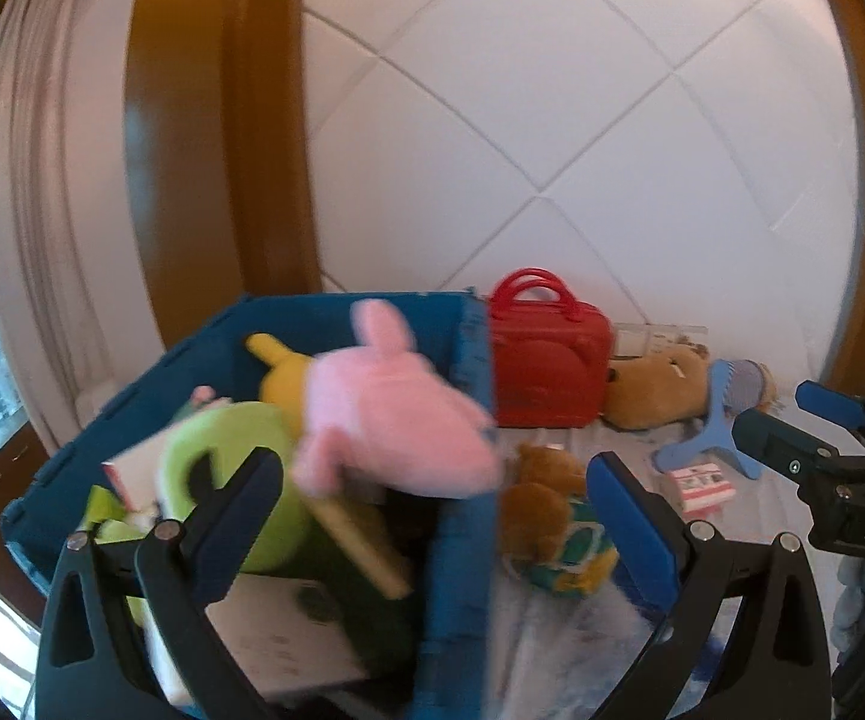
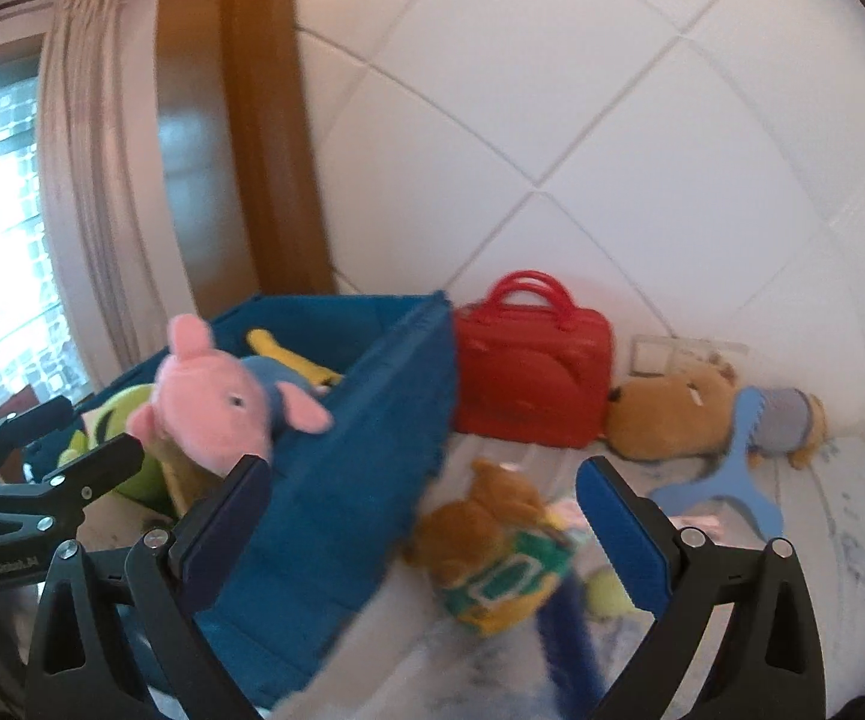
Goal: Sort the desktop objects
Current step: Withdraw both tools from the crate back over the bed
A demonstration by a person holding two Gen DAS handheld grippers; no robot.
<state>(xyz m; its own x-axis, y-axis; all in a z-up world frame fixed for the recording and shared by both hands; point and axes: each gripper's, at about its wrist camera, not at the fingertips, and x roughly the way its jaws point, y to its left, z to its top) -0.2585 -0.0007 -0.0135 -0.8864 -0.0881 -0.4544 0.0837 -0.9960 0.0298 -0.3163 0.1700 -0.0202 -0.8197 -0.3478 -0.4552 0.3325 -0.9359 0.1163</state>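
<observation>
Both grippers, left (image 1: 432,516) and right (image 2: 420,516), wide, empty; pink pig (image 1: 393,414) perched on blue bin (image 1: 468,360) rim, could tip out.

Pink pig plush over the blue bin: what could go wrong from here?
1. The pink pig plush sits high at the blue bin wall, snout past the rim; it may tip out toward the small brown bear.
2. The bin looks piled full, so further items may not settle.
3. Both grippers, left and right, are open and empty; frames are blurred, so a grab now could miss.
</observation>
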